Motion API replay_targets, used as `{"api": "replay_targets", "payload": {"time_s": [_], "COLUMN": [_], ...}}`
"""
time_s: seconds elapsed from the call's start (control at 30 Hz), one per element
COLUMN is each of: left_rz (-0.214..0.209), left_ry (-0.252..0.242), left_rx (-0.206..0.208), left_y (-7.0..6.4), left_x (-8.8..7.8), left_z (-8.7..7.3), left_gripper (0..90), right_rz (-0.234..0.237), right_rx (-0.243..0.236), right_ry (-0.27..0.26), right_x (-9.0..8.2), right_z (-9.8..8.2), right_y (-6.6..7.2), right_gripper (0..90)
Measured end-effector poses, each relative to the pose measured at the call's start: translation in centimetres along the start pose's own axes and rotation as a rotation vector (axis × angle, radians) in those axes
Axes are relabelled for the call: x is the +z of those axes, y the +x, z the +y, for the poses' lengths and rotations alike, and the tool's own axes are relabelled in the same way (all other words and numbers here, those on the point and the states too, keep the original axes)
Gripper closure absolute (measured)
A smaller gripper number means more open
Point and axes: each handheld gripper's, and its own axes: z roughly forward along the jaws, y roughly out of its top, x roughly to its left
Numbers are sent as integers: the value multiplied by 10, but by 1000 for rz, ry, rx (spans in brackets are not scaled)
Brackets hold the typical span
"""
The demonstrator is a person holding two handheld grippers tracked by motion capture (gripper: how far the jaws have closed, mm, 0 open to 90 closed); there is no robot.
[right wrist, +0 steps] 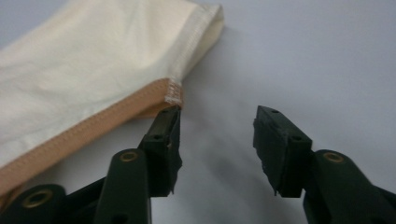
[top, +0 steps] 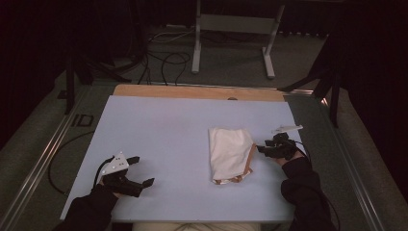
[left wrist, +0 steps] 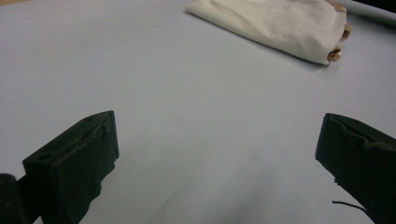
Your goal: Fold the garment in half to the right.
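On the table [top: 159,125], right of centre, lies the folded cloth [top: 230,153]. Right gripper [right wrist: 217,140] beside its tan hem, jaws apart, nothing between them: looks like release after a fold. Left gripper [top: 137,171] wide open, empty, well apart. Next: likely withdraw or regrasp the hem.

Pretty dim room: grey carpet floor [top: 231,57], black cables [top: 163,60] lying around, a metal stand [top: 231,24] behind the pale blue surface [top: 159,125].

A pale blue sheet [top: 159,139] covers the counter, whose wooden edge [top: 192,91] shows at the far side (beyond it, floor cables [top: 166,60] and a grey metal stand [top: 233,29]).
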Motion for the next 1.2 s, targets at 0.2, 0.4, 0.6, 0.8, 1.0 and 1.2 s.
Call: {"api": "replay_targets", "payload": {"time_s": [0.2,0.4,0.6,0.8,1.0,1.2], "left_rz": [1,2,5,2,-8,-11], "left_ry": [-5,-6,-5,-3,2,10], "left_rx": [-3,-3,2,-7,-8,-13], "left_y": [0,0,1,2,3,4], "left_x": [0,0,-1,-2,-3,-4], "left_z": [0,0,0,-1,0,0], "left_gripper": [3,3,3,3,3,3], "right_rz": [-9,52,128,171,214,201], "right_rx": [19,38,39,27,7,-32], "right_ry": [4,-56,-94,-112,-119,-159], "right_x": [-3,-6,-5,-3,4,4], "right_z": [-3,-2,9,12,13,14], "right_y": [-3,0,11,21,29,39], "right_gripper": [482,389,182,99,99,96]}}
